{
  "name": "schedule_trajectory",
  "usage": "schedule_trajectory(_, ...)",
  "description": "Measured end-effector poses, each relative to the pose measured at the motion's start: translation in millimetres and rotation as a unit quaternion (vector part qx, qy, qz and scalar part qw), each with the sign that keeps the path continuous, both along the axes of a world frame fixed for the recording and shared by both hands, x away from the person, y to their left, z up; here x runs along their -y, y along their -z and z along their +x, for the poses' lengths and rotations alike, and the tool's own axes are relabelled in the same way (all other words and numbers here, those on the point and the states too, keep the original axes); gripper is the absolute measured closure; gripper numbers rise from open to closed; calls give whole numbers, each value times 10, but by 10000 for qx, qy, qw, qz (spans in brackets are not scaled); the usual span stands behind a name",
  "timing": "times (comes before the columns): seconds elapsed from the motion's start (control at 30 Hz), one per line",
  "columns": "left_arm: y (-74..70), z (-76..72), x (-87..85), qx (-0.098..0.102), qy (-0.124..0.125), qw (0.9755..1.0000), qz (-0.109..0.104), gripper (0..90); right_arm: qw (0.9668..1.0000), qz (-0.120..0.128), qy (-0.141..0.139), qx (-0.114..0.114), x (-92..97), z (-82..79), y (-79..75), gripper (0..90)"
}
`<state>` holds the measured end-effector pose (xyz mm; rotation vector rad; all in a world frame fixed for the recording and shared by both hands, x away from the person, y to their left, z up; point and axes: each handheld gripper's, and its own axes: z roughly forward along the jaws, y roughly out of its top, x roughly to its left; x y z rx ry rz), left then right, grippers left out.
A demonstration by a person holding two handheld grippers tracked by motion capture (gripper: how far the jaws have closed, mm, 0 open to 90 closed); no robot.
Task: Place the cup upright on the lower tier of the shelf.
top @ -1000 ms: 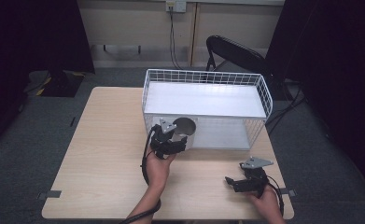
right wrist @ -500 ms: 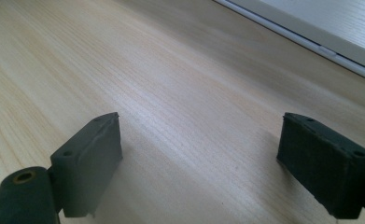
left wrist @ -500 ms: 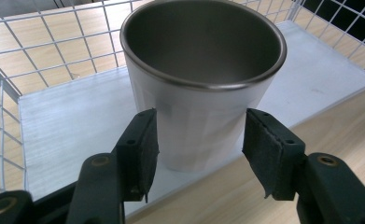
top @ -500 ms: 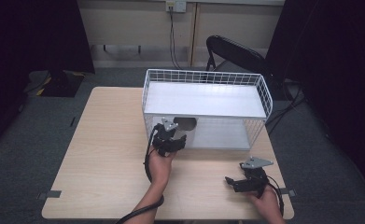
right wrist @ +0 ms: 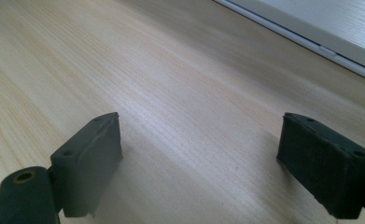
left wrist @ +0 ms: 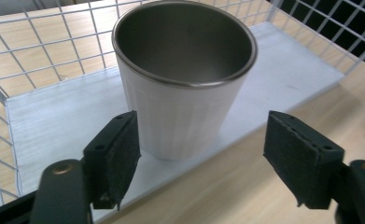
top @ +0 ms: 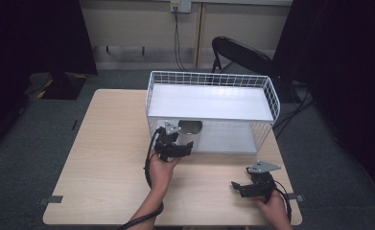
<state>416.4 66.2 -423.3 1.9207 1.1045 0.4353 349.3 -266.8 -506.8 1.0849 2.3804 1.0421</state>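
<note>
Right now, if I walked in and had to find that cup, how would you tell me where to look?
Start at the wooden table and find the white wire rack standing on it. Look under its top shelf, on the bottom shelf at the near left corner: the cup stands upright there, just ahead of the left gripper and its open jaws. It has ribbed white sides and a bare metal inside and rim.

Cup [left wrist: 185,79] brushed metal inside, matt white outside; table [top: 108,158] pale wood-grain.

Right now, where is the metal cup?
The metal cup stands upright on the lower shelf of the white wire rack, near its front left corner, just ahead of the open left gripper.
</note>
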Motion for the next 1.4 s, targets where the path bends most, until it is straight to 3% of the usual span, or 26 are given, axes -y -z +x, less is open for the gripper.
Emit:
schedule_trajectory(0.1,-22,-39,-62,34,71,10000,-54,238,10000,-1,-1,1,0,0,0,126)
schedule_trajectory(0.23,-19,-106,-112,92,183,9998,86,216,10000,-1,0,1,0,0,0,126)
schedule_trajectory(0.33,-9,-144,-145,25,241,9997,7,199,10000,-4,7,2,1,-3,0,126)
schedule_trajectory(0.43,-22,-183,-221,-49,385,9992,86,182,10000,3,14,0,2,-8,0,126)
schedule_trajectory(0.93,-95,-313,-520,4,566,9984,64,175,10000,7,10,1,4,-7,0,126)
schedule_trajectory(1.4,-18,-416,-862,-64,612,9981,-9,168,10000,7,7,1,4,-7,0,126)
